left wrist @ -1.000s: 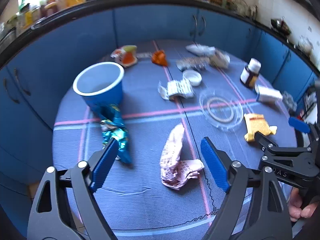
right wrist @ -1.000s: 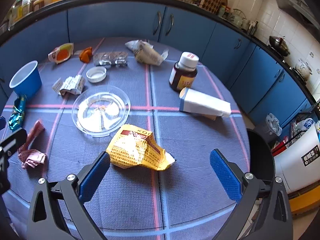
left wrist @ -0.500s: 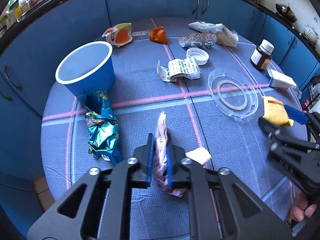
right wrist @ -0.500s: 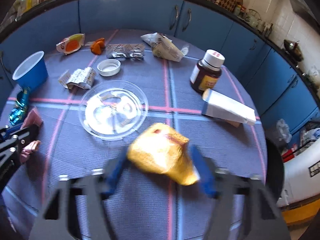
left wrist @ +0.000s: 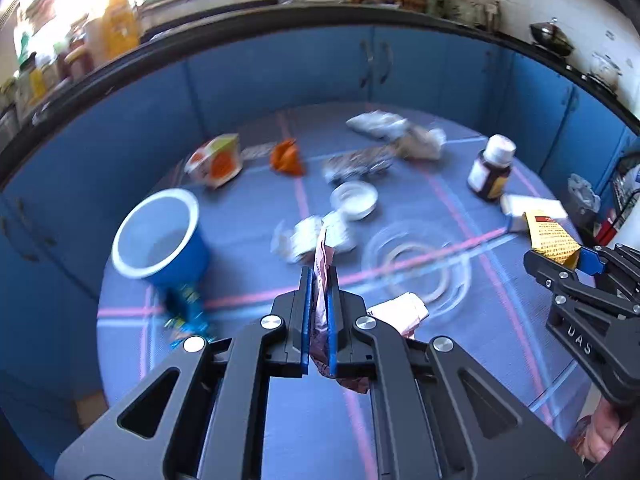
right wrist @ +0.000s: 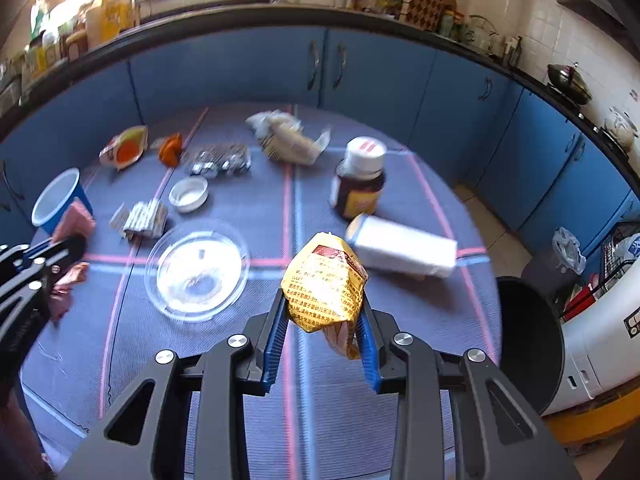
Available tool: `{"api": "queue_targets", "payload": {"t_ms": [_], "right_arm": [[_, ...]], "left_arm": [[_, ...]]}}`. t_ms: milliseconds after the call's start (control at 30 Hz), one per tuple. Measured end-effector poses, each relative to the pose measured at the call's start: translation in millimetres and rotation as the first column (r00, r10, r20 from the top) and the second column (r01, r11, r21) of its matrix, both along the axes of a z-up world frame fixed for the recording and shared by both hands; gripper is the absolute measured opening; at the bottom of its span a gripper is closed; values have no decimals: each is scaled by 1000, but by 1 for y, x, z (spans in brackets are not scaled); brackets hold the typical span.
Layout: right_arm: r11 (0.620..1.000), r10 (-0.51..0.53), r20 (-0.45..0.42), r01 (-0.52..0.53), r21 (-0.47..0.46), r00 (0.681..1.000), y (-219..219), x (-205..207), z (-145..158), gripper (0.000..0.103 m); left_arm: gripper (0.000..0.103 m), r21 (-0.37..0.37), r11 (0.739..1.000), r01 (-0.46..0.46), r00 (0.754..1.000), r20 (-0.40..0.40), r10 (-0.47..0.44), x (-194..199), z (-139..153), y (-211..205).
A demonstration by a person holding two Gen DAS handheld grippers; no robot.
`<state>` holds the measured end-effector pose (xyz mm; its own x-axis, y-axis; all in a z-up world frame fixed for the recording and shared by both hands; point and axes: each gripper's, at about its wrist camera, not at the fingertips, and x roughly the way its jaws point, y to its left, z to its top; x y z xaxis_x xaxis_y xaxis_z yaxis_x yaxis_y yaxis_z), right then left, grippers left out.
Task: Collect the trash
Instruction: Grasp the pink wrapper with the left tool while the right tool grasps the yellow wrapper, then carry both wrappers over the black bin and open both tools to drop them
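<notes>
While the left gripper (left wrist: pixel 319 280) pinches the pink wrapper (left wrist: pixel 320 256) and the right gripper (right wrist: pixel 322 312) — jaws just closing — clamps the yellow wrapper (right wrist: pixel 324 284), carry both level to the black bin (right wrist: pixel 524 344) — no loosening.

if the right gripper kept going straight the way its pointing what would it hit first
Probably the blue checked tablecloth, near the white rectangular box lying just beyond the crumpled yellow wrapper that the right gripper holds. Depth is unclear, so the box itself could come first.
</notes>
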<state>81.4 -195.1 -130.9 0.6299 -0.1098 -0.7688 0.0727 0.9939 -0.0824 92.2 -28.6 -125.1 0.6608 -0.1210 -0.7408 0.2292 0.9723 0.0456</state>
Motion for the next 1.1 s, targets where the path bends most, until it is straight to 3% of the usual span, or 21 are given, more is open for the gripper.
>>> {"api": "queue_targets", "payload": {"t_ms": [300, 700, 1100], "right_arm": [[988, -152, 65, 152, 10, 986, -71, 3, 23, 32], [902, -430, 91, 432, -4, 898, -191, -15, 28, 32], [832, -554, 52, 554, 16, 831, -258, -42, 17, 39]], "left_arm": [[7, -10, 990, 143, 987, 70, -142, 16, 24, -80], [7, -16, 955, 295, 953, 81, -293, 26, 40, -184], [7, -29, 925, 379, 923, 87, -375, 10, 50, -243]]}}
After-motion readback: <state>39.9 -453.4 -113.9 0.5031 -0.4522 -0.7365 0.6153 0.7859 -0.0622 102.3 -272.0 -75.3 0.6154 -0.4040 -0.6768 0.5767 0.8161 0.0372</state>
